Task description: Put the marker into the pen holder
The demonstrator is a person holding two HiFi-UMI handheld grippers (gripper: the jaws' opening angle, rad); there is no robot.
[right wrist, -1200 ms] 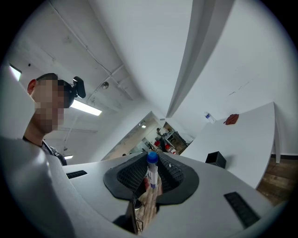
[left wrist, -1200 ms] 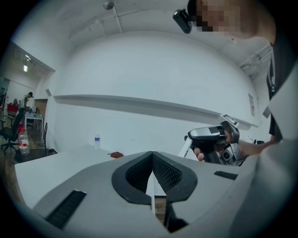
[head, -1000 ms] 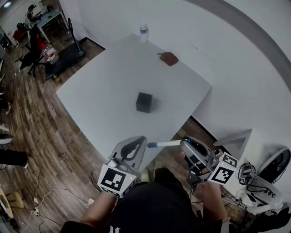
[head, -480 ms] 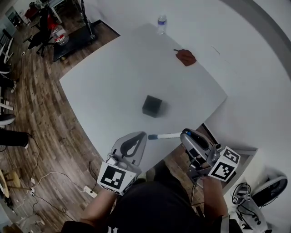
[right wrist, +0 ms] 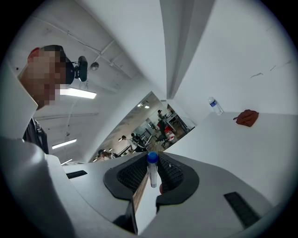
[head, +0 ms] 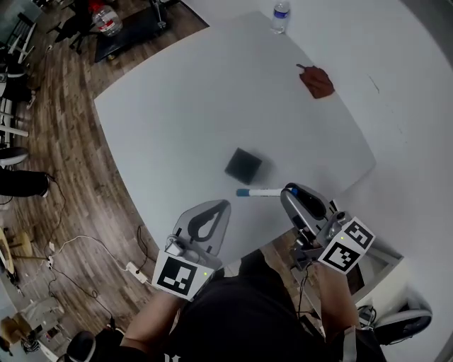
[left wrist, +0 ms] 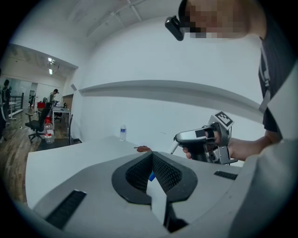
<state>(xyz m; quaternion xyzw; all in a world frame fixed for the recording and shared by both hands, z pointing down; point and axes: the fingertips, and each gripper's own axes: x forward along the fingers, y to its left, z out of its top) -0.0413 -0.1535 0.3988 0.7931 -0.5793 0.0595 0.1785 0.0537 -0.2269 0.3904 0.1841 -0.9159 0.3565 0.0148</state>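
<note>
The black square pen holder (head: 243, 165) stands on the white table (head: 177, 106), near its front edge. A white marker (head: 259, 191) with a blue cap lies level in the air just in front of the holder, cap pointing left. My right gripper (head: 289, 192) is shut on its back end. In the right gripper view the marker (right wrist: 152, 168) sticks up between the pads, cap on top. My left gripper (head: 223, 205) hovers over the table's front edge, left of the marker, shut and empty. From the left gripper view (left wrist: 152, 155) I see the right gripper (left wrist: 179, 137) with the marker (left wrist: 173, 148).
A water bottle (head: 280, 15) stands at the table's far edge and a reddish-brown cloth (head: 317, 82) lies at the far right. Wooden floor with cables, a power strip (head: 134, 270) and chairs lies to the left. A white wall is on the right.
My right gripper has carried the marker from beyond the table's front edge to just in front of the pen holder. The left gripper has kept its place. The head view has shifted.
</note>
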